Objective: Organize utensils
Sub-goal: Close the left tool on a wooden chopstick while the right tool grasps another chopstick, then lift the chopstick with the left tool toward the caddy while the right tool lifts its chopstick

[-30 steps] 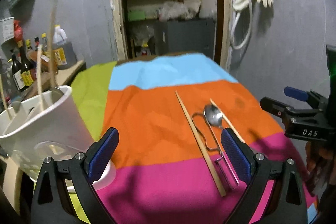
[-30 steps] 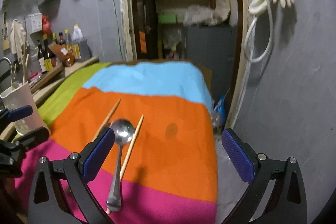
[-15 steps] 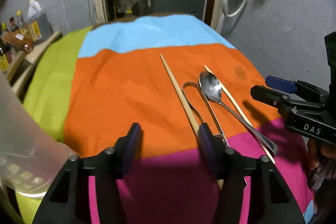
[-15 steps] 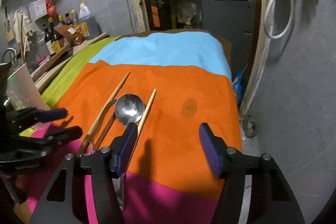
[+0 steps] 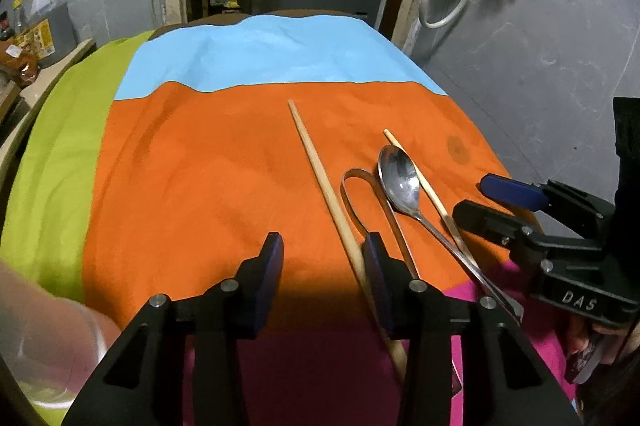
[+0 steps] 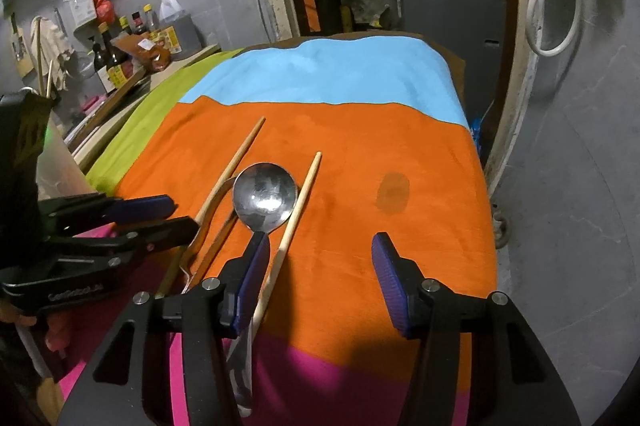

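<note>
Four utensils lie close together on the orange band of the striped cloth that covers the bench: a thick chopstick, a bent wire utensil, a metal spoon and a thin chopstick.

Left claw hangs low over the cloth, its jaws closing with only bare orange cloth between them. The thick chopstick runs just outside its right finger and passes under it, and the wire utensil's loop lies just beyond that finger. Nothing is gripped.

Right claw has its jaws closing too, again over bare cloth. The spoon's bowl lies just ahead of its left finger, with the handle passing under that finger, and the thin chopstick crosses just inside the same finger, not pinched. A dark stain sits ahead of the gap.
</note>
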The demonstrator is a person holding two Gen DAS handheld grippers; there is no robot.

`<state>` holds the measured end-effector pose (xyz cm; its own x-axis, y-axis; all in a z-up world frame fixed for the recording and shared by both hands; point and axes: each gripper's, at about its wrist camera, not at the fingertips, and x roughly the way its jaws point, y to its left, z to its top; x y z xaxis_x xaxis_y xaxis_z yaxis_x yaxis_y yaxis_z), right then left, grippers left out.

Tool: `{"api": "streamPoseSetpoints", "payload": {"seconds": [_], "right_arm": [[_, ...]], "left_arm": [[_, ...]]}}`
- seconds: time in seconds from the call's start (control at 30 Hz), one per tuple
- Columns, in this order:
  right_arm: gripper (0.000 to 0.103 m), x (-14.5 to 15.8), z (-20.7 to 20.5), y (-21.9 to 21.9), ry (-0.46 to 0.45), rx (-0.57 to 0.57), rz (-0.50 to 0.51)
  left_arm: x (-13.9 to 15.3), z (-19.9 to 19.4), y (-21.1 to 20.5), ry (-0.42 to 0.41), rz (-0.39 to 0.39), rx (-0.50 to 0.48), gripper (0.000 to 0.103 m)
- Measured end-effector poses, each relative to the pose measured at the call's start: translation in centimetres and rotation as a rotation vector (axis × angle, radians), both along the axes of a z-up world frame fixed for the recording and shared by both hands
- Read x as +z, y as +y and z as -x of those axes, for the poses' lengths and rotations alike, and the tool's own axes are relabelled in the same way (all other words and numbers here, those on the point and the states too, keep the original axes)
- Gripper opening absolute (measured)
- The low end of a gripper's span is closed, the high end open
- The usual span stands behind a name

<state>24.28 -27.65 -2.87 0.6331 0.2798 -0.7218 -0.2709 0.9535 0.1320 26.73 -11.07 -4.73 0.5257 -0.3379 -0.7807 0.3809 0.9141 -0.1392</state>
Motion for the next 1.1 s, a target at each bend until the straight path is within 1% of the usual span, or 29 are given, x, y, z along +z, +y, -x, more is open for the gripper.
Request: {"api": "streamPoseSetpoints", "payload": {"seconds": [0.17,0.27,0.33,0.37,0.43,0.47,0.53,0.57,0.77,0.87,0.93,1.1], "right_arm": [[0.050,-0.3,-0.1,0.7,0.014,0.021,0.029],[0.046,-0.5,-0.5,1.4,0.022,0.030,0.071],[0.038,-0.5,-0.8,2.0,0.018,0.031,0.114],[0.036,-0.6,-1.0,2.2,0.017,0.031,0.126],[0.026,-0.7,-1.5,2.6,0.022,0.037,0.135],[0.024,-0.8,-1.7,2.7,0.024,0.037,0.139],[0.016,-0.9,-2.2,2.9,0.034,0.038,0.143],[0.015,-0.9,-2.3,2.9,0.039,0.038,0.142],[0.009,-0.9,-3.3,2.1,0.087,0.007,0.073],[0.008,-0.9,-3.6,1.3,0.116,-0.013,-0.001],[0.006,-0.9,-3.7,0.5,0.144,-0.026,-0.076],[0.003,-0.9,-3.2,-0.5,0.183,-0.044,-0.197]], "left_arm": [[0.0,-0.2,0.2,0.009,0.009,-0.020,0.031],[0.0,-0.4,0.0,0.024,0.015,-0.029,0.027],[0.0,-0.8,0.1,0.046,0.030,-0.032,0.025],[0.0,-1.1,0.1,0.060,0.041,-0.029,0.023],[0.0,-1.7,0.1,0.083,0.056,-0.024,0.020],[0.0,-1.9,0.1,0.090,0.060,-0.021,0.018],[0.1,-2.3,-0.1,0.108,0.062,-0.016,0.015],[0.1,-2.5,-0.1,0.114,0.062,-0.015,0.013],[0.3,-3.4,-0.6,0.149,0.055,-0.012,0.010],[0.5,-3.5,-0.4,0.170,0.065,-0.006,0.009],[0.6,-3.5,-0.1,0.188,0.076,-0.008,0.008],[0.7,-2.7,0.3,0.218,0.089,-0.018,0.005]]}}
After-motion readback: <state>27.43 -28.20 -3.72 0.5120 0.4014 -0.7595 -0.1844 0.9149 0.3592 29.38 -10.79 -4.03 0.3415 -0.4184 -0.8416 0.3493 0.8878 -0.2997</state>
